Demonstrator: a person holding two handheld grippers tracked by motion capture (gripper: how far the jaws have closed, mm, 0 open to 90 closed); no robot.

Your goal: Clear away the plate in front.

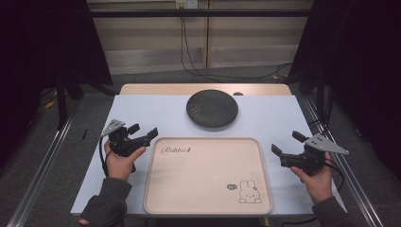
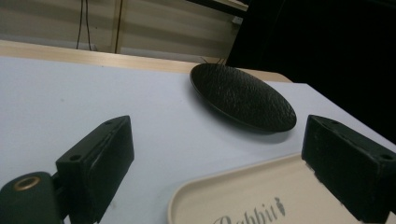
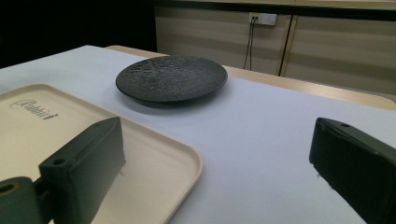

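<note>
Plate (image 1: 212, 108), dark and textured, sits at 12 o'clock on the worktop (image 1: 142, 113), just beyond the empty cream tray (image 1: 207, 175). Left tongs (image 1: 143, 135) at 9 and right tongs (image 1: 285, 148) at 3, both w/ jaws apart, holding nothing. Risk, prob.: low thin rim gives poor bite, so plate could slip, tilt or clip the tray edge.

White table (image 1: 142, 109) carries cream tray (image 1: 208, 198), black plate (image 1: 212, 109)

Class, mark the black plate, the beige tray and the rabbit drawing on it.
black plate (image 1: 212, 108), high view, middle of its textured top.
beige tray (image 1: 203, 176), high view, bare middle of its floor.
rabbit drawing (image 1: 249, 191), high view, the rabbit's body.
</note>
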